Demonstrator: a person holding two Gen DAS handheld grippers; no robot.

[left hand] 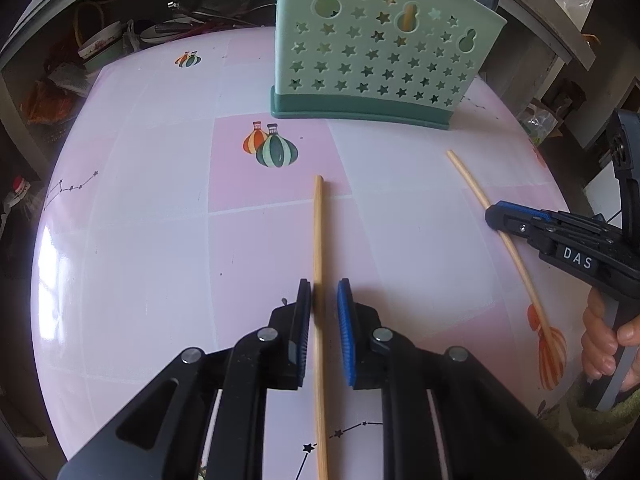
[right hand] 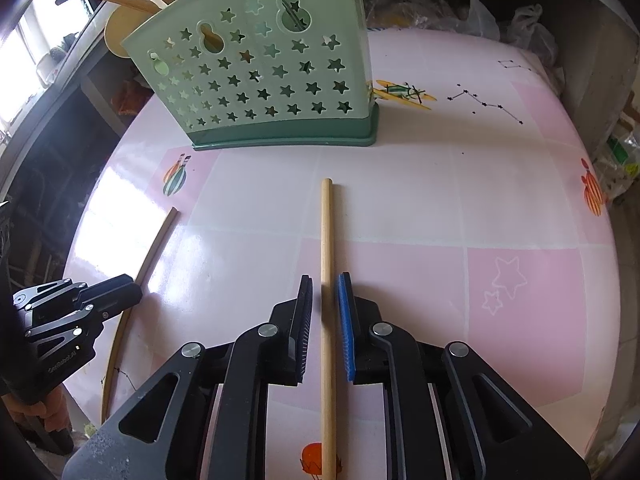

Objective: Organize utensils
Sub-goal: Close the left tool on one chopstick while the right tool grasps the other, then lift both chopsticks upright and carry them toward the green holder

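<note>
While both chopsticks lie flat on the pink tablecloth (left hand: 140,240), each gripper is lowered over one of them, probably so that both can be lifted at once toward the green holder (left hand: 380,52).

From the left wrist view, the left gripper (left hand: 323,312) is spread, and the left chopstick (left hand: 318,240) runs between its fingers, close to the black pad and a little apart from the blue one. Its far tip points toward the holder, which stands upright further back and already carries spoons. At the right edge, the right gripper (left hand: 504,216) sits over the right chopstick (left hand: 472,184).

From the right wrist view, the right gripper (right hand: 325,312) is also spread around its chopstick (right hand: 327,232), not yet pinching. I cannot say surely if the blue pad touches the wood. The holder (right hand: 272,80) stands just beyond the tip.
</note>
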